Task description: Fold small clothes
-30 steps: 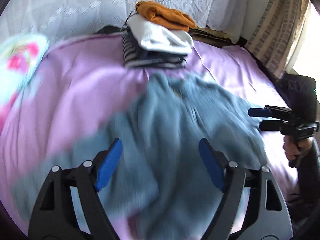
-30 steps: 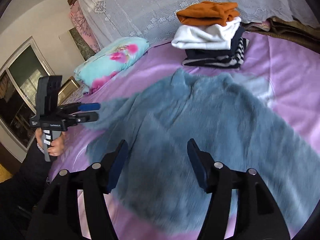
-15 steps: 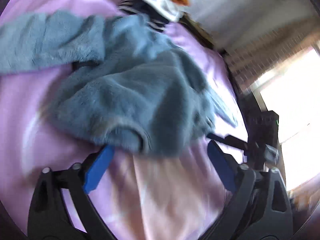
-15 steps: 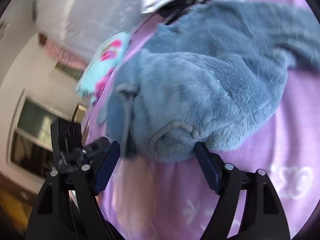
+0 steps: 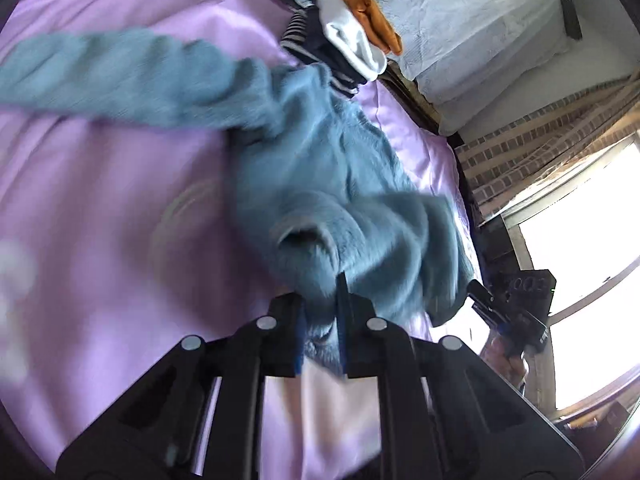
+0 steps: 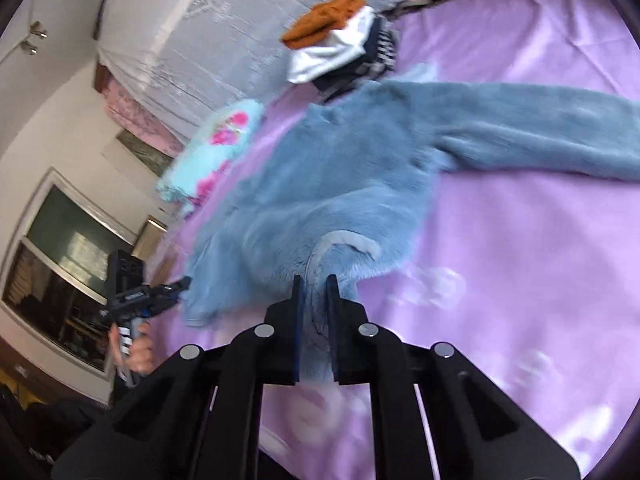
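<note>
A fluffy blue sweater [image 5: 340, 184] lies spread on the purple bedsheet [image 5: 100, 220]; it also shows in the right wrist view [image 6: 320, 184], with one sleeve [image 6: 540, 128] stretched to the right. My left gripper [image 5: 320, 292] is shut on the sweater's bottom hem near one corner. My right gripper [image 6: 314, 288] is shut on the hem near the other corner. Each gripper shows small in the other's view: the right one [image 5: 480, 300], the left one [image 6: 176, 286].
A stack of folded clothes [image 6: 340, 48], orange on top, then white, navy and striped, sits at the far side of the bed by the sweater's collar. A floral pillow [image 6: 216, 144] lies at the left. White lace cover [image 6: 240, 20] behind; windows on both sides.
Both grippers came down to the sweater's bottom hem and closed on it. They were open and above the garment before.
</note>
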Demonstrator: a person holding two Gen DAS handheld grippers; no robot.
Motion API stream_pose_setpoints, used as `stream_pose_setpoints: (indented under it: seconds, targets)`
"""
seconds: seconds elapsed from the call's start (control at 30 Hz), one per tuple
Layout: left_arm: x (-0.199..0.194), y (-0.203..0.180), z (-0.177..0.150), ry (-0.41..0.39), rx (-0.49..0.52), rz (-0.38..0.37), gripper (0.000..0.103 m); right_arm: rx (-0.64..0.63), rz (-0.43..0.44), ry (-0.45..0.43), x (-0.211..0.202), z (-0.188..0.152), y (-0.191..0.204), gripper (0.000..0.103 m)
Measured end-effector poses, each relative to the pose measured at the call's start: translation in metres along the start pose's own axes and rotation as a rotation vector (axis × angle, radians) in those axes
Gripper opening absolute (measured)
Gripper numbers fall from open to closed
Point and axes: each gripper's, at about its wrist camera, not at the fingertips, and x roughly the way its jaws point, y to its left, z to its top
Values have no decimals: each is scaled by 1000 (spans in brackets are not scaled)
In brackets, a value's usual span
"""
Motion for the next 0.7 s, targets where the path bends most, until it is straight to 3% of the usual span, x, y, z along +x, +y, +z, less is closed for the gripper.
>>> stream_pose_setpoints:
  seconds: [0.07,0.13,0.2,0.23,0.33,0.4,0.43,0.5,0.53,0.57,0.6,0.63,0.7]
  targets:
    - [-7,20,-15,33,-27,56,15,61,-87,23,-4,-11,-26,18]
    - [-5,34,-26,57,-47,103,15,129,-64,41,-1,-24,-40,54]
    - [-6,40,-32,52,-59,92,17,103,2,50,7,-33,-33,64]
    - [-5,36,-31,51,-50,89,24,73,21,51,13,-34,-25,66]
    - [-3,14,-34,48,19,69,78,31,79,77,43,-36,-11,67]
    - [3,-1,-37,45,87,92,92,5,52,64,55,-42,-9,68]
    - [9,-7,-39,49,121,101,93,-32,30,38,56,-44,-5,56]
    - [28,-10,-44,75,166,154,91,-63,19,8,44,-38,2,15]
    - [34,-11,-45,73,181,187,81,-52,35,-12,35,-33,2,14]
    - [35,-16,-47,60,213,220,40,-76,21,-40,18,-28,7,14]
    - [33,-22,-47,76,246,203,15,-106,4,-50,10,-25,12,14]
    - [28,-23,-46,82,237,165,13,-124,-14,-47,4,-24,12,14]
    - [11,-27,-44,54,237,141,13,-94,-58,49,14,-31,-3,14]
